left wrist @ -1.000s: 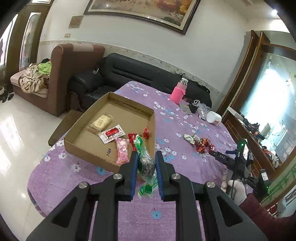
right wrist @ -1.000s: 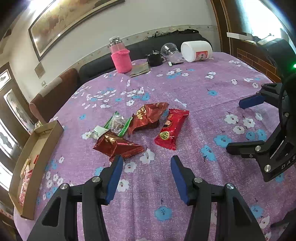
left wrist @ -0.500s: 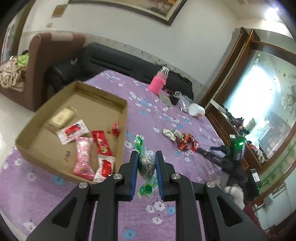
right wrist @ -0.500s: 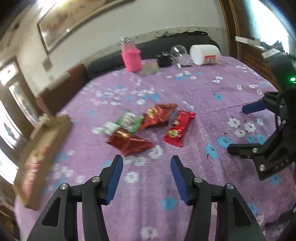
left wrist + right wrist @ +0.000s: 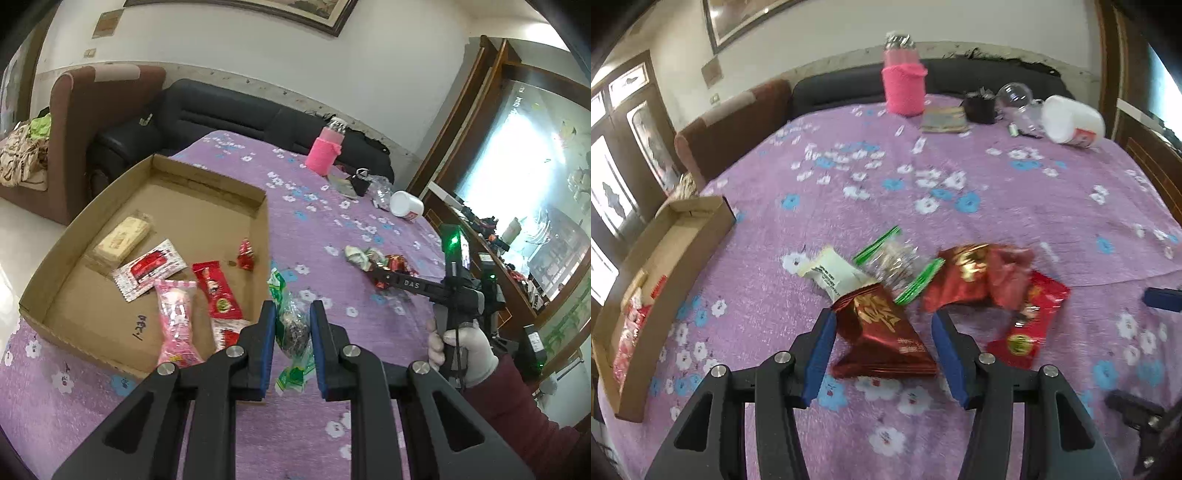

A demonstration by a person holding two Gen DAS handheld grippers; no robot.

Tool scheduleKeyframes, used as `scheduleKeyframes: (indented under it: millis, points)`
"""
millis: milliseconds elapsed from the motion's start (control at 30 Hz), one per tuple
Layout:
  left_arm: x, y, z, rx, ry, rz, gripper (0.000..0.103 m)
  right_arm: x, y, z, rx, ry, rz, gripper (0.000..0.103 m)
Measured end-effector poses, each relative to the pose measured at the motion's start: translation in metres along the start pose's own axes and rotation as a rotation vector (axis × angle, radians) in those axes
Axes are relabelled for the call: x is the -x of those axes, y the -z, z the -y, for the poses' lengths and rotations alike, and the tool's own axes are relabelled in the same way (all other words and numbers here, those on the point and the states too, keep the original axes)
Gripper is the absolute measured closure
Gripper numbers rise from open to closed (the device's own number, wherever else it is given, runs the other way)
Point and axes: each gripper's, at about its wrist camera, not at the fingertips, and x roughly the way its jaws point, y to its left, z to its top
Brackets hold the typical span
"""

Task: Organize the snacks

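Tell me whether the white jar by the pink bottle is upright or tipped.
Tipped: the white jar lies on its side on the tablecloth.

Purple floral tablecloth, pink bottle sleeve

Five loose snack packets, one box

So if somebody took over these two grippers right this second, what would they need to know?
Left gripper: shut on a clear green-edged snack packet, at the cardboard box wall, not yet dropped in.
Right gripper: open, straddling a dark red foil packet on the table, not gripping.
Done: several snacks already lie in the box.
Left: release the held packet, then move the table pile, including the red packet.
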Motion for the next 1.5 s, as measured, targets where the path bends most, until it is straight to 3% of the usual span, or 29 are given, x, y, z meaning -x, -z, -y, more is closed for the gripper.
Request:
scheduleKeyframes:
  millis: [167, 300, 467, 700, 933, 1067, 1200, 1500]
  points:
    - [-0.003, -0.002, -0.014, 0.027, -0.012, 0.001, 0.085, 0.002, 0.006, -0.004, -0.001, -0.015, -0.009, 0.062]
    - [0.003, -0.003, -0.021, 0.036, -0.027, 0.019, 0.085, 0.009, 0.014, -0.010, 0.005, 0.006, 0.008, 0.064]
    - [0.019, -0.009, -0.034, 0.063, -0.038, 0.044, 0.085, 0.039, 0.017, -0.013, -0.037, -0.043, 0.065, 0.064]
    - [0.051, -0.054, -0.047, 0.044, -0.060, 0.087, 0.085, 0.084, -0.002, -0.048, -0.071, -0.290, 0.113, 0.064]
    - [0.054, -0.123, -0.059, -0.026, -0.129, 0.102, 0.085, 0.070, -0.044, -0.112, -0.102, -0.551, 0.028, 0.064]
    - [0.019, -0.145, -0.075, -0.046, -0.180, 0.056, 0.085, 0.045, -0.060, -0.157, -0.069, -0.548, -0.012, 0.063]
    - [-0.029, -0.144, -0.096, -0.020, -0.206, -0.011, 0.085, 0.009, -0.066, -0.196, -0.056, -0.523, -0.071, 0.063]
    - [-0.091, -0.132, -0.125, 0.020, -0.254, -0.096, 0.085, -0.045, -0.059, -0.228, -0.010, -0.434, -0.138, 0.066]
